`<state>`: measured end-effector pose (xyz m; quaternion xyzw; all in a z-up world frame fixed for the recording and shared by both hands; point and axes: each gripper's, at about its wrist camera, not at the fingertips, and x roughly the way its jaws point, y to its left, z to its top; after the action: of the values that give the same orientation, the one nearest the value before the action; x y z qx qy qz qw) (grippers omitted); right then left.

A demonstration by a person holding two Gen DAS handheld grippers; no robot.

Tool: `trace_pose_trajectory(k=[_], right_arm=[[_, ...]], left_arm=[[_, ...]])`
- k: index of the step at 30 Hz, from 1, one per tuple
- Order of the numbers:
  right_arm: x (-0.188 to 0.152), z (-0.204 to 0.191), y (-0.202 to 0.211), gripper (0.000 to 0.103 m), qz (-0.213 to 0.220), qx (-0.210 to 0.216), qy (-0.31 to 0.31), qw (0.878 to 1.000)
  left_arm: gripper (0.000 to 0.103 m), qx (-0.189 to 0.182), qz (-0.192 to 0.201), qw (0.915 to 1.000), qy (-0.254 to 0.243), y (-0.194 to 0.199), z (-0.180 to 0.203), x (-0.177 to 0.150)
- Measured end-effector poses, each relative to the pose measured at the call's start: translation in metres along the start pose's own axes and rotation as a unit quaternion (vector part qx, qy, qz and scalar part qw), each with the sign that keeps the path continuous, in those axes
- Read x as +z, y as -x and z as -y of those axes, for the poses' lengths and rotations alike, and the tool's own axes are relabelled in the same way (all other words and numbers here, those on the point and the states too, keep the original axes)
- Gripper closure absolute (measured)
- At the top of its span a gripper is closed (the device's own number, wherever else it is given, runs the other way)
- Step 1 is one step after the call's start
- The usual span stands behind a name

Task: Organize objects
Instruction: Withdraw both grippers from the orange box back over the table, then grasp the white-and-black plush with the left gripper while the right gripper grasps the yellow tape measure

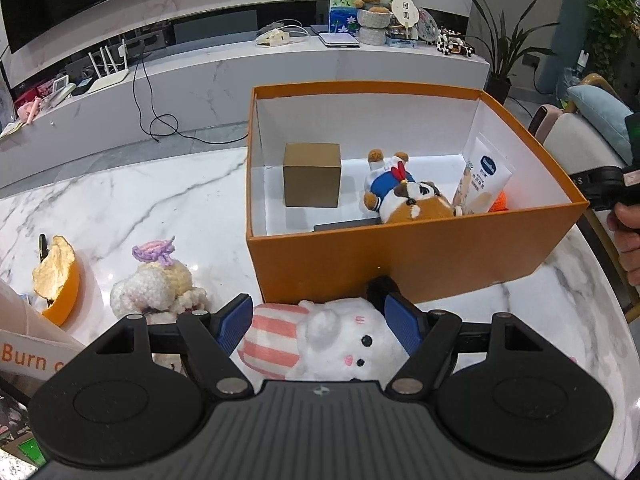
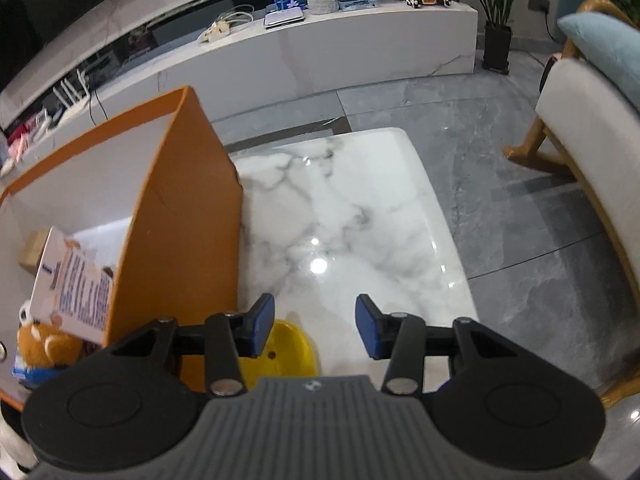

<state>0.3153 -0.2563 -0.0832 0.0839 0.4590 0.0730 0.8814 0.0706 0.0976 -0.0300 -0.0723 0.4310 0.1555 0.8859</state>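
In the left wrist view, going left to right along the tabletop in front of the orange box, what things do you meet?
Orange peel → crocheted doll with a purple topknot → white plush bunny in a pink-striped hat, lying between the pads of the left gripper.

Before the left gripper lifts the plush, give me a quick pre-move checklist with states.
1. White bunny plush with pink-striped hat sits between the left gripper pads: ok.
2. Blue pads pressing firmly on plush: cannot tell.
3. Open orange cardboard box stands directly ahead: ok.
4. Free floor space in box beside small brown cube box and brown-and-white dog plush: ok.
5. Right gripper holds nothing, yellow object below it: ok.
6. Crocheted white-and-purple toy clear of lift path: ok.
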Motion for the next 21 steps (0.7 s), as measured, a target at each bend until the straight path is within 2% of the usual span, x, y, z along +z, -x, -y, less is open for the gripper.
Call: trace_pose_trajectory(k=[6, 10, 16, 21], right_arm=[[-0.006, 0.003, -0.018, 0.065, -0.013, 0.038, -0.007, 0.999], [-0.009, -0.005, -0.014, 0.066, -0.035, 0.036, 0.054, 0.997], [-0.023, -0.007, 0.0, 0.066, -0.074, 0.041, 0.111, 0.99], [-0.047, -0.017, 0.016, 0.054, -0.095, 0.042, 0.191, 0.976]], left_arm=[[0.017, -0.003, 0.004, 1.0, 0.002, 0.003, -0.001, 0.001], [0.017, -0.002, 0.0, 1.0, 0.002, 0.002, -0.002, 0.001], [0.017, -0.001, -0.011, 0.9999, -0.007, 0.001, -0.002, -0.004], [0.017, 0.002, -0.019, 0.9998, -0.009, 0.0, -0.003, -0.008]])
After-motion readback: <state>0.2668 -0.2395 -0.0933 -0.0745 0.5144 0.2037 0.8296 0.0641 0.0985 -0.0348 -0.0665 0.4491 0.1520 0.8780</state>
